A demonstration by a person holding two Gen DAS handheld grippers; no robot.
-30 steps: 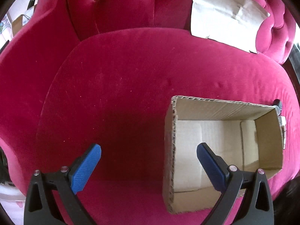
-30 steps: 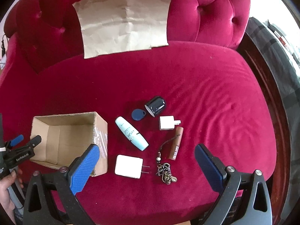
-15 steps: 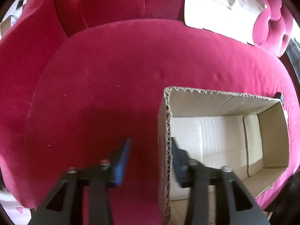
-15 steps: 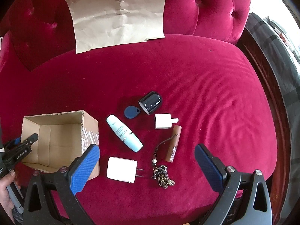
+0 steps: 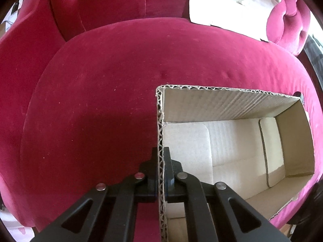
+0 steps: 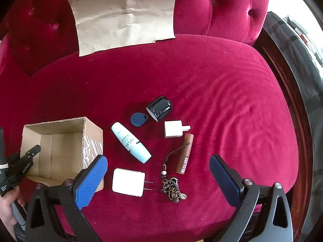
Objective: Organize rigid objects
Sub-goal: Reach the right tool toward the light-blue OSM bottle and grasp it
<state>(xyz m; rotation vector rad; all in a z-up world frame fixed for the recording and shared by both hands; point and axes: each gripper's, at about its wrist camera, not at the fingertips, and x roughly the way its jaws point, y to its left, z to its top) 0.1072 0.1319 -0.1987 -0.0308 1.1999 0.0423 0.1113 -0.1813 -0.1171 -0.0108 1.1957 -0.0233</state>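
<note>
An open, empty cardboard box (image 5: 228, 109) sits on the red velvet seat; it also shows in the right wrist view (image 6: 60, 141). My left gripper (image 5: 160, 167) is shut on the box's left wall, one finger inside and one outside. My right gripper (image 6: 158, 171) is open and empty above the loose items: a white charger (image 6: 128, 181), a light blue tube (image 6: 130, 142), a small white plug adapter (image 6: 174, 129), a brown lipstick tube (image 6: 184, 153), a keyring with cord (image 6: 173, 189), a blue fob (image 6: 138, 119) and a black cylinder (image 6: 159, 109).
A sheet of brown paper (image 6: 125, 14) leans on the tufted backrest (image 6: 222, 6). The seat's right edge drops to a dark wooden frame (image 6: 282, 80). A hand (image 6: 8, 207) holds the left gripper's handle at the lower left.
My left gripper moved forward and closed on the box's left wall. The right gripper stayed open and drifted slightly over the items.
</note>
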